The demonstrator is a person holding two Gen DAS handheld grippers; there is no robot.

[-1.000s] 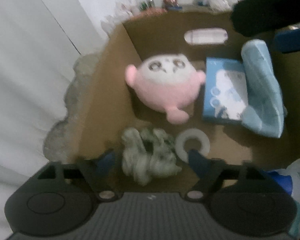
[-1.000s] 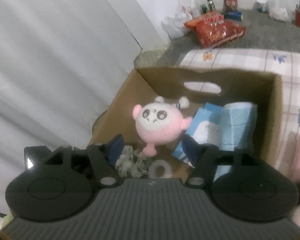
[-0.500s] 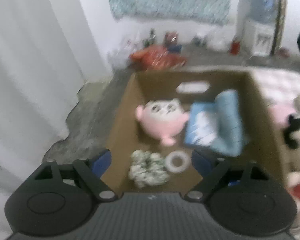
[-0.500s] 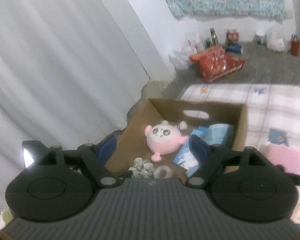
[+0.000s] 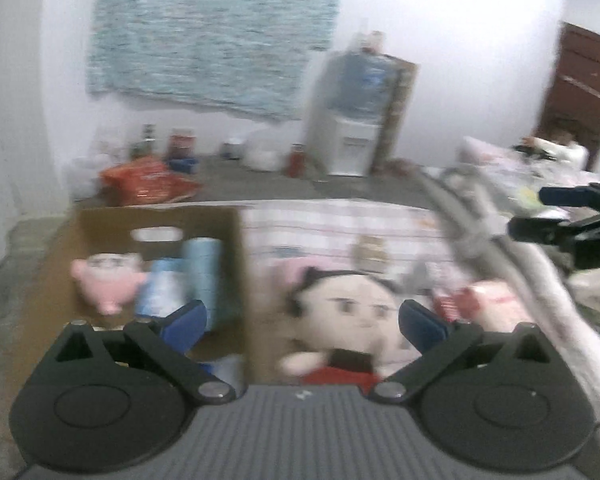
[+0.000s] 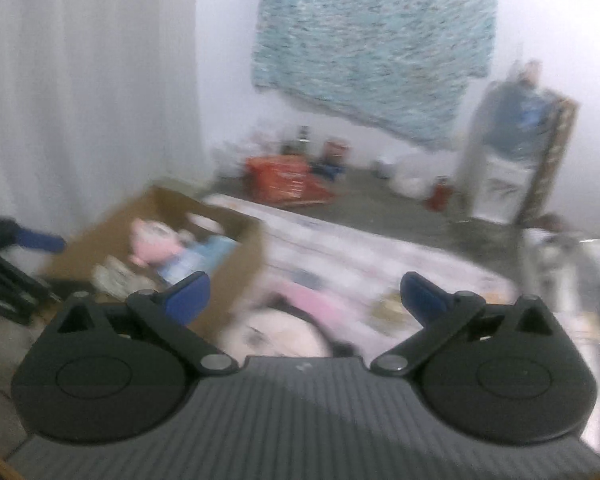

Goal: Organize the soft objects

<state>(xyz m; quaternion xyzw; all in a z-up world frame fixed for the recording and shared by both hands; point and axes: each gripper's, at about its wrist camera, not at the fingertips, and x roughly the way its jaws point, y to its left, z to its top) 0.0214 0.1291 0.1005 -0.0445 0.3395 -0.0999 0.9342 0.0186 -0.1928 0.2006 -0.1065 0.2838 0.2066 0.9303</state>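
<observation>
A brown cardboard box (image 5: 242, 264) stands on the bed at the left and holds a pink round plush (image 5: 106, 280), a blue packet (image 5: 160, 292) and a light blue folded cloth (image 5: 204, 264). A doll with black hair and a red dress (image 5: 348, 316) lies on the checked bedsheet (image 5: 340, 224) just ahead of my open, empty left gripper (image 5: 302, 322). My right gripper (image 6: 304, 298) is open and empty above the doll (image 6: 276, 336), with the box (image 6: 252, 240) at its left. The right gripper also shows at the far right of the left wrist view (image 5: 568, 220).
A pink soft item (image 5: 496, 304) lies right of the doll. A grey blanket (image 5: 512, 248) runs along the bed's right side. On the floor behind are a red snack bag (image 5: 148, 184), bottles and a water dispenser (image 5: 352, 120). White curtains (image 6: 80, 80) hang at left.
Both grippers have pulled back and up from the box and swung right toward the doll on the bed. Both stay open and empty. The views are blurred by motion.
</observation>
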